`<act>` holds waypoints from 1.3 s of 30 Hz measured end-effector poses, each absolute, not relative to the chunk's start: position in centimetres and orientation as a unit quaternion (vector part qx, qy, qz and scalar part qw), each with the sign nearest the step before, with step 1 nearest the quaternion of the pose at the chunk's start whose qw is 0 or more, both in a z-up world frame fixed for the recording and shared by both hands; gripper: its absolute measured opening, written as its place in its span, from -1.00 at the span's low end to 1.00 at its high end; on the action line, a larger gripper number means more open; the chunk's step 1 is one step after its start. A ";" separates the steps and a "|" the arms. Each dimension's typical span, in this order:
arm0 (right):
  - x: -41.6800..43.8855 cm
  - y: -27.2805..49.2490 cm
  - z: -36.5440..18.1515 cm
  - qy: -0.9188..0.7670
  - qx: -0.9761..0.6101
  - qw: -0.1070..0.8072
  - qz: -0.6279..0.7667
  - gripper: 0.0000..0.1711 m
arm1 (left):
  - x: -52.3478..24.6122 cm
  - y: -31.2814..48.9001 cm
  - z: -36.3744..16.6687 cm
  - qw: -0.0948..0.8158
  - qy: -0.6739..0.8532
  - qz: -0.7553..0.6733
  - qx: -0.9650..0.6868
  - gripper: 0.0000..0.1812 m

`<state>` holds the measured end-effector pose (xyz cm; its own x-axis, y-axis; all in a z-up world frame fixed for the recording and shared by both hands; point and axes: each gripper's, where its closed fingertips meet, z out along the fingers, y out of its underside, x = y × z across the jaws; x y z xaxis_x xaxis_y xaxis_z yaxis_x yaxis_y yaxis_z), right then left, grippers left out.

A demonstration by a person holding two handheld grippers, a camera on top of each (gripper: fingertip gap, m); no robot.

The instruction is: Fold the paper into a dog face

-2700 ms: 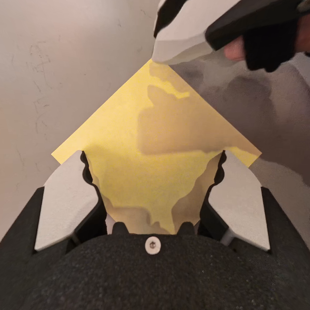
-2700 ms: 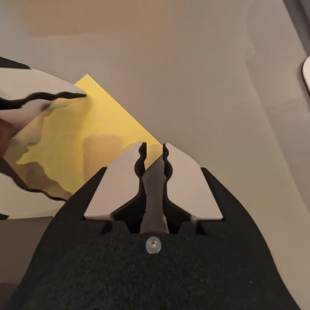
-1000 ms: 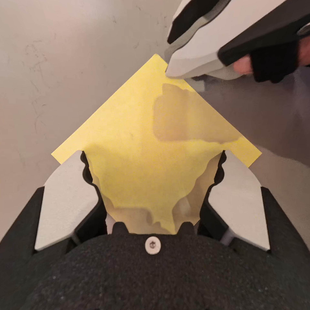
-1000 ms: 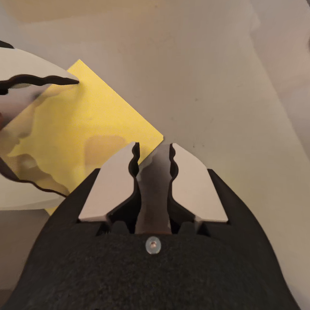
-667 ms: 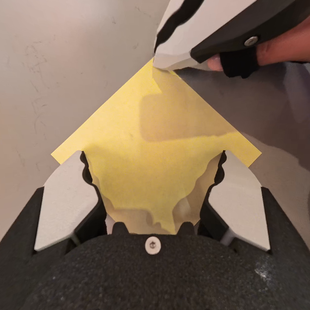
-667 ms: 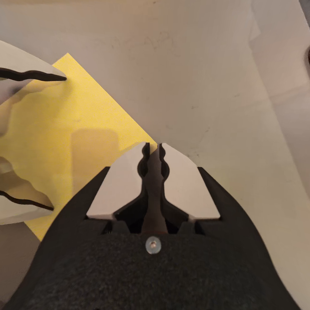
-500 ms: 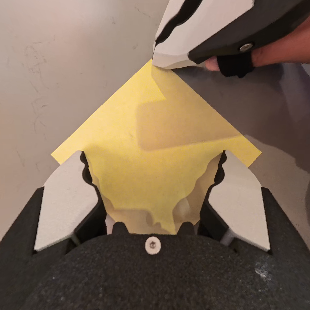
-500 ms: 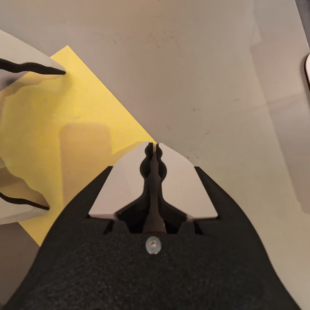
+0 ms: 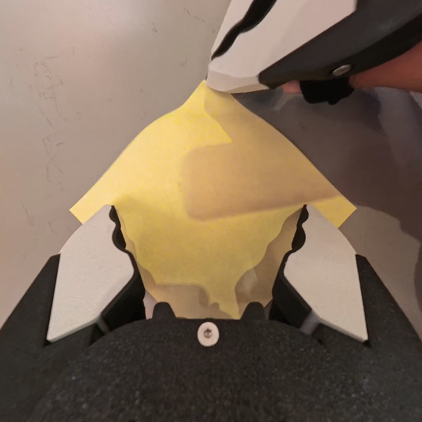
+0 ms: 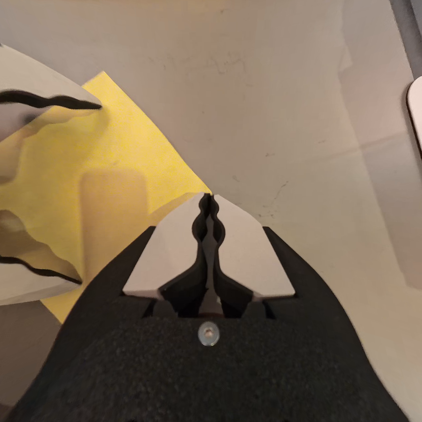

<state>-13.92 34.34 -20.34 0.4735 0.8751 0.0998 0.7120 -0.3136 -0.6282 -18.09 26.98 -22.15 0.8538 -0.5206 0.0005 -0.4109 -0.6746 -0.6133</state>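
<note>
A yellow square paper (image 9: 159,217) lies as a diamond on the pale table (image 9: 68,91). My left gripper (image 9: 207,206) is open, its two fingers spread over the near half of the paper; whether they press on it I cannot tell. My right gripper (image 9: 212,77) is shut on the paper's far corner, which is raised and curls up, so the sheet's edges bow. In the right wrist view the right gripper (image 10: 209,195) has its jaws closed at the paper's corner (image 10: 127,159). The open left gripper (image 10: 90,194) shows at the left there.
A person's hand in a black fingerless glove (image 9: 324,91) holds the right gripper. A white rounded object with a dark rim (image 10: 416,118) lies at the table's right edge. Bare scuffed table surface (image 10: 251,114) surrounds the paper. The tips of one gripper are about 10 cm away from the tips of the other.
My right gripper went from open beside the far corner to shut on it. It has raised that corner, and the flat paper now bows. The left gripper has not moved.
</note>
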 end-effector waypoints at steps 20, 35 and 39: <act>-13.3 34.1 -19.5 -0.461 -0.809 0.316 0.182 -0.72 | -18.2 26.7 -22.1 0.310 0.266 -0.091 -0.908 0.56; -13.2 33.3 -21.0 -0.488 -0.809 0.307 0.113 -0.91 | -19.8 23.3 -22.2 0.284 0.319 -0.101 -0.898 0.56; -15.4 30.0 -18.3 -0.496 -0.776 0.349 0.174 -0.83 | -20.7 21.7 -22.2 0.276 0.347 -0.108 -0.890 0.56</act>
